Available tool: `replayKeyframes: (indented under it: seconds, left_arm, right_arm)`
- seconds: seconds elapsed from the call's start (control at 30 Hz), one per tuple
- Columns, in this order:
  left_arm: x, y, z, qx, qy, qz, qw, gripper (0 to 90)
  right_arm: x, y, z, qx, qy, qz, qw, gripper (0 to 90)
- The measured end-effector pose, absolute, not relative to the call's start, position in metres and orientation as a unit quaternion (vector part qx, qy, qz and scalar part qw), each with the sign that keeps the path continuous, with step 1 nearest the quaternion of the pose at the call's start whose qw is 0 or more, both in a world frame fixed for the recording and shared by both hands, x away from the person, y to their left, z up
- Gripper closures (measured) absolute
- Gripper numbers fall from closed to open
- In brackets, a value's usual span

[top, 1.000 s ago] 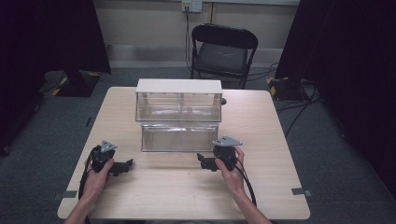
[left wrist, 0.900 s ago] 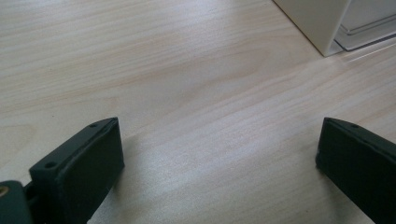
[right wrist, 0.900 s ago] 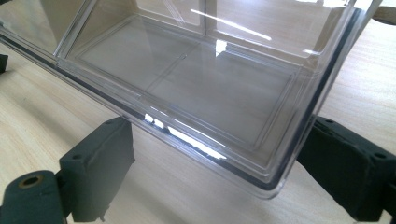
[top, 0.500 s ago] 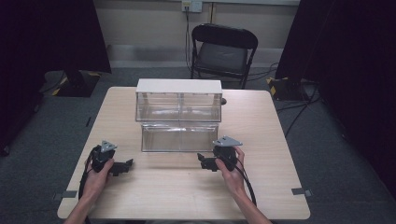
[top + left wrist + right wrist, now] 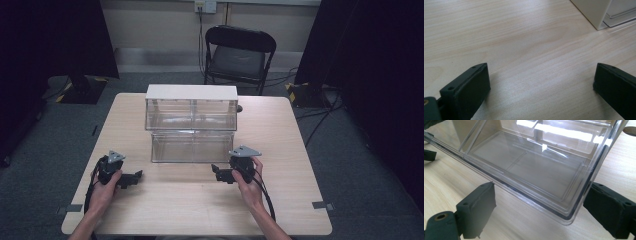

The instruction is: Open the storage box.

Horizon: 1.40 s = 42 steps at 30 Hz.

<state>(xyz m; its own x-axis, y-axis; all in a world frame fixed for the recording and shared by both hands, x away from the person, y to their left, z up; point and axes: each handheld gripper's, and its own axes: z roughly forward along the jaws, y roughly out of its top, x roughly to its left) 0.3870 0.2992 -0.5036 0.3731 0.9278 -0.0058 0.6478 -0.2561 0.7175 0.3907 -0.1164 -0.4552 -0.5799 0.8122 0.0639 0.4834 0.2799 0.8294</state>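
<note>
A pale wooden worktop (image 5: 280, 200) stands on grey carpet, with a black folding chair (image 5: 239, 55) beyond its far edge. At the worktop's centre sits a clear plastic drawer unit (image 5: 191, 107) with a white top; its lower drawer (image 5: 192, 146) is pulled out toward the near side. The right gripper (image 5: 220, 173), near right of the drawer, has its jaws spread wide, facing the drawer's corner. The left gripper (image 5: 134, 177), near left, rests low over bare wood, jaws wide apart, holding nothing.

Black tools (image 5: 131, 178); clear bin (image 5: 192, 131), white top; pale wood-grain table (image 5: 280, 130).
</note>
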Motion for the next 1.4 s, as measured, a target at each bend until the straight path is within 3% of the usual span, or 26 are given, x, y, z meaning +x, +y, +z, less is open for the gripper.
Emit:
replayKeyframes:
  seconds: [1.4]
  left_arm:
    - [0.387, 0.299, -0.5038, 0.761, 0.517, 0.217, 0.325, 0.3]
  right_arm:
    - [0.3866, -0.1187, -0.4476, 0.413, 0.768, 0.45, 0.192, 9.0]
